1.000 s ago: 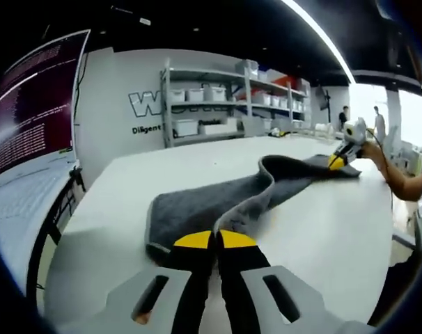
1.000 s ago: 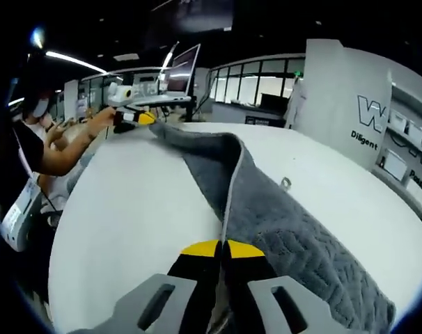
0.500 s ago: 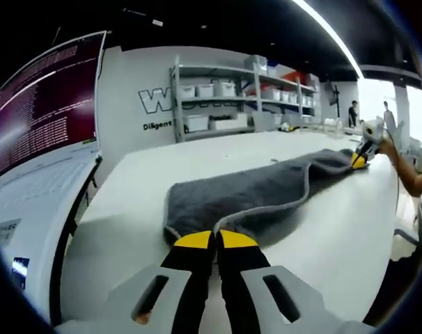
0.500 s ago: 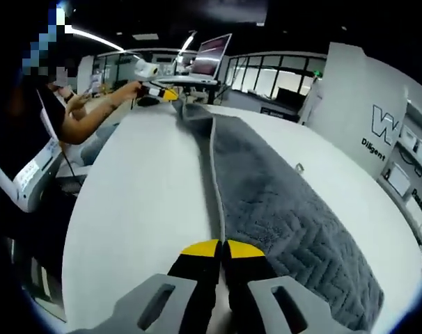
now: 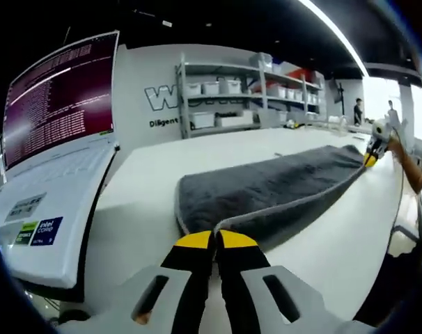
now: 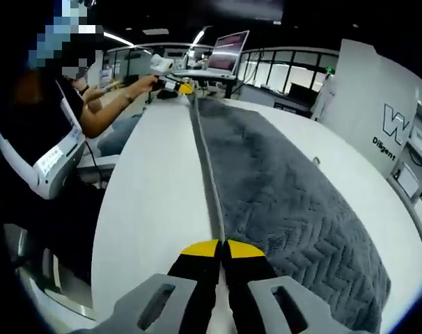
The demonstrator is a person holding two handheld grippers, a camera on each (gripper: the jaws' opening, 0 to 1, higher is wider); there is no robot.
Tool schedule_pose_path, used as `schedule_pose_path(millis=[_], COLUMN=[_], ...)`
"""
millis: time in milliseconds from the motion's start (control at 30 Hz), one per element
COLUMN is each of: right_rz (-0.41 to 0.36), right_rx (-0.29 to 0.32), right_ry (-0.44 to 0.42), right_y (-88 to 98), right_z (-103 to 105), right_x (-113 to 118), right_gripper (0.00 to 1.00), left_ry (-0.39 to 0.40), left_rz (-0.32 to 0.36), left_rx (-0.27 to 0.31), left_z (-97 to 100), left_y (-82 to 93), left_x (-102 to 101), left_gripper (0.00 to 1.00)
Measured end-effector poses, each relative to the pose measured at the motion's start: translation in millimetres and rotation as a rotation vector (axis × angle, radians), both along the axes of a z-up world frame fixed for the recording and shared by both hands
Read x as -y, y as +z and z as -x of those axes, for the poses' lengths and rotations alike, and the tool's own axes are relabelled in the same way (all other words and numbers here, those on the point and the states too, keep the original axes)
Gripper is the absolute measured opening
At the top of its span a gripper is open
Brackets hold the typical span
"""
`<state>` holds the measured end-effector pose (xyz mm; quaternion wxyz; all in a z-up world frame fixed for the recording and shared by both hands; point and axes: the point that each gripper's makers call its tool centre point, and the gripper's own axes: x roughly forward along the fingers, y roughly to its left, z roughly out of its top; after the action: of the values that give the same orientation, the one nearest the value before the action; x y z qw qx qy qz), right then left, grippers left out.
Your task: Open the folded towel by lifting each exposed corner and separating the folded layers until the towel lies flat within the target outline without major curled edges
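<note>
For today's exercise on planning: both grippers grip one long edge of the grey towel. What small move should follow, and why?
Probably lower both ends to the table and let go. The towel looks spread out, its edge taut between the right gripper and the left gripper, both shut on it.

Left gripper (image 5: pixel 215 240) jaws closed, pinching towel (image 5: pixel 267 191) edge, low over table. Right gripper (image 6: pixel 219 249) jaws closed on the opposite end of the same edge. Arms spread wide apart, probably fully stretched; left hand (image 6: pixel 143 85) wraps its gripper's handle.
</note>
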<state>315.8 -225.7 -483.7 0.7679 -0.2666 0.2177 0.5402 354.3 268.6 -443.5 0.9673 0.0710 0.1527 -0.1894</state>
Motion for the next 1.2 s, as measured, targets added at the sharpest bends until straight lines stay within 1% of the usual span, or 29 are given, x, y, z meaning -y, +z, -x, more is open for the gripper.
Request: schedule_pose_path(millis=[67, 133, 200, 300, 467, 667, 833, 967, 1067, 1100, 1133, 1200], right_rz=[0.006, -0.006, -0.002, 0.013, 0.031, 0.029, 0.026, 0.048, 0.046, 0.040, 0.035, 0.016], right_rx=[0.004, -0.014, -0.023, -0.022, -0.022, -0.040, -0.061, -0.054, -0.054, -0.058, -0.060, -0.073], right_ry=[0.015, 0.037, 0.058, 0.074, 0.094, 0.099, 0.117, 0.134, 0.129, 0.128, 0.128, 0.133], right_y=[-0.5, -0.5, -1.7, -1.2, -3.2, -4.4, -2.9, -4.2, -4.2, -4.0, -3.6, -1.4], right_z=[7.9, 18.2, 28.9, 37.4, 46.1, 51.2, 59.7, 66.3, 65.9, 66.1, 66.1, 68.8], right_x=[-0.9, -3.3, -4.9, -3.7, -1.1, 1.7, 2.0, 2.1, 2.4, 2.7, 2.9, 2.8], right_gripper=[0.00, 0.00, 0.00, 0.00, 0.00, 0.00, 0.00, 0.00, 0.00, 0.01, 0.03, 0.09], left_ry=[-0.014, -0.014, -0.013, -0.018, -0.032, -0.042, -0.045, -0.049, -0.056, -0.060, -0.059, -0.047], left_rz=[0.001, -0.001, 0.005, 0.010, 0.011, -0.001, -0.016, -0.020, -0.028, -0.035, -0.037, -0.030], left_rx=[-0.001, -0.002, -0.001, -0.005, -0.019, -0.074, -0.100, -0.114, -0.129, -0.144, -0.146, -0.136], left_z=[2.2, 4.5, 7.5, 12.1, 19.8, 30.3, 37.9, 41.3, 42.9, 44.2, 44.1, 43.3], left_y=[-1.4, -2.2, -1.7, -1.9, -5.1, -15.0, -20.5, -22.9, -25.8, -29.0, -29.5, -27.7], left_x=[1.1, -0.5, -2.5, -1.1, 2.2, 1.1, 1.3, 0.4, 0.1, 0.2, -0.3, -3.2], left_gripper=[0.02, 0.02, 0.02, 0.02, 0.02, 0.03, 0.03, 0.03, 0.03, 0.04, 0.05, 0.08])
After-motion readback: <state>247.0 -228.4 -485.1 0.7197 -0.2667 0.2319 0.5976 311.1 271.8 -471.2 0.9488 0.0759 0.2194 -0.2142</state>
